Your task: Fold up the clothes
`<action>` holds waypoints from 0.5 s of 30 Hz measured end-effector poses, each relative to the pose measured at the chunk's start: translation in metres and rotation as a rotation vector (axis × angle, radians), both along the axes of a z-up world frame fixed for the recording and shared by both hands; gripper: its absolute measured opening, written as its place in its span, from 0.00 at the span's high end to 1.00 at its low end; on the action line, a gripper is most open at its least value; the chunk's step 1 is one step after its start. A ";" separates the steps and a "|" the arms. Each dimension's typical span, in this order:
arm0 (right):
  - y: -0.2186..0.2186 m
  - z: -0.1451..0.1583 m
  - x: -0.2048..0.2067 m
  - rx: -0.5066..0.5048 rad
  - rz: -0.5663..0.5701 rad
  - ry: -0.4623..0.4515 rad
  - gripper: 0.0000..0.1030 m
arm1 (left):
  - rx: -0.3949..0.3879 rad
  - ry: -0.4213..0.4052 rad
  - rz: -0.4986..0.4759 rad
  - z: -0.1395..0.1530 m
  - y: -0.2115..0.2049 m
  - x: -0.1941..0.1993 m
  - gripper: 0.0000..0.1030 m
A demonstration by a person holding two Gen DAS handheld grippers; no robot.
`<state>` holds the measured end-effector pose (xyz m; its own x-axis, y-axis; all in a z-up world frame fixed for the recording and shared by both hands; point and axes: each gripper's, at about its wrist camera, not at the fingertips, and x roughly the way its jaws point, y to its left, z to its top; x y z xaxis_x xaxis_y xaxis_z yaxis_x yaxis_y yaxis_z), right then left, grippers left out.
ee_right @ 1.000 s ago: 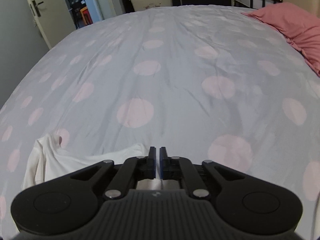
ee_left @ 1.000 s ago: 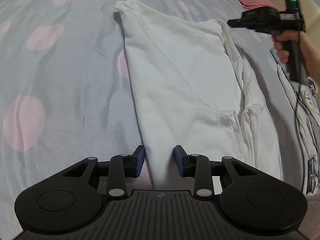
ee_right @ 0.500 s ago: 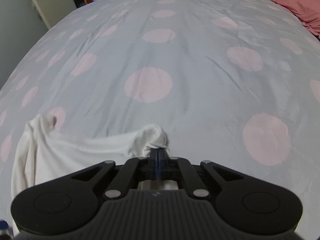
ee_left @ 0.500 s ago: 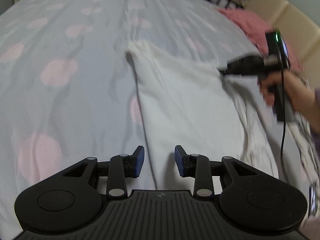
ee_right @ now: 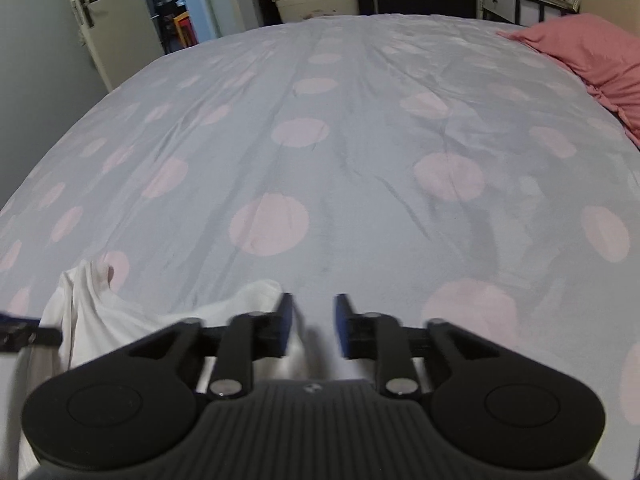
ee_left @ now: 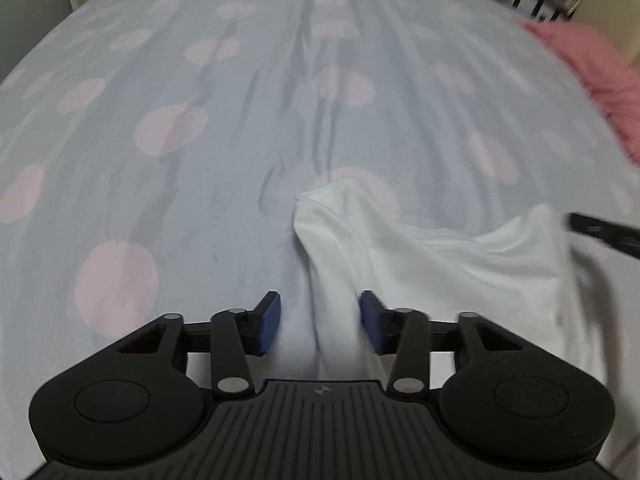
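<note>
While both claws stand with their fingers apart and nothing between the pads, the fold looks to be between grips. The left claw (ee_left: 320, 318) hangs low over the near part of the bed, its blue pads (ee_left: 269, 316) spread to either side of a ridge of the white garment (ee_left: 440, 264) that runs under it; the cloth passes between the fingers but is not pinched. The right claw (ee_right: 313, 326) is likewise parted, with a bunched corner of the same garment lying just beside its left finger, touching or nearly so; motion blur makes the exact contact hard to tell.

Outward from the claws, the garment lies rumpled along the near edge of the bed, one point of it reaching toward the bed's middle and the rest sagging in loose folds toward the right claw, whose dark tip shows at the right edge of the left view. The spotted bedsheet (ee_right: 360, 120) beyond is bare, and a pink pillow (ee_right: 580, 52) sits at the far right corner.

My reading is that a fold has been laid down and released. The next move calls for choosing fresh grip points on two edges or corners, closing on a single layer each, and drawing the cloth taut before folding again.
</note>
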<state>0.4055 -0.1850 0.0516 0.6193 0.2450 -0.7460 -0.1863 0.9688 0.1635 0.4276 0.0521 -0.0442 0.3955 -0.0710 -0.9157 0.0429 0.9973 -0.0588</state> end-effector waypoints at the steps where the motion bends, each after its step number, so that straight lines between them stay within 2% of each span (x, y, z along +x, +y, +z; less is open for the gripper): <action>1: -0.004 0.000 -0.002 0.001 0.004 0.003 0.71 | 0.012 0.006 -0.007 -0.001 -0.003 0.003 0.91; 3: -0.008 -0.003 -0.004 0.007 0.023 0.025 0.71 | 0.033 0.015 -0.020 -0.001 -0.008 0.010 0.94; 7: -0.009 -0.017 -0.002 -0.008 0.033 0.081 0.71 | 0.094 0.022 -0.042 -0.004 -0.016 0.019 0.95; 9: -0.009 -0.026 0.000 0.042 0.035 0.111 0.76 | 0.105 0.026 -0.045 -0.007 -0.017 0.024 0.96; 11: -0.006 -0.032 0.003 0.077 0.039 0.113 0.87 | 0.109 0.016 -0.049 -0.008 -0.017 0.028 0.96; 15: 0.014 -0.037 0.009 -0.011 0.033 0.075 0.97 | 0.095 -0.006 -0.037 -0.009 -0.013 0.037 0.96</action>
<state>0.4142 -0.1707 0.0148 0.5530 0.2560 -0.7929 -0.2061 0.9641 0.1675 0.4644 0.0388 -0.0529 0.4000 0.0016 -0.9165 0.0796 0.9962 0.0365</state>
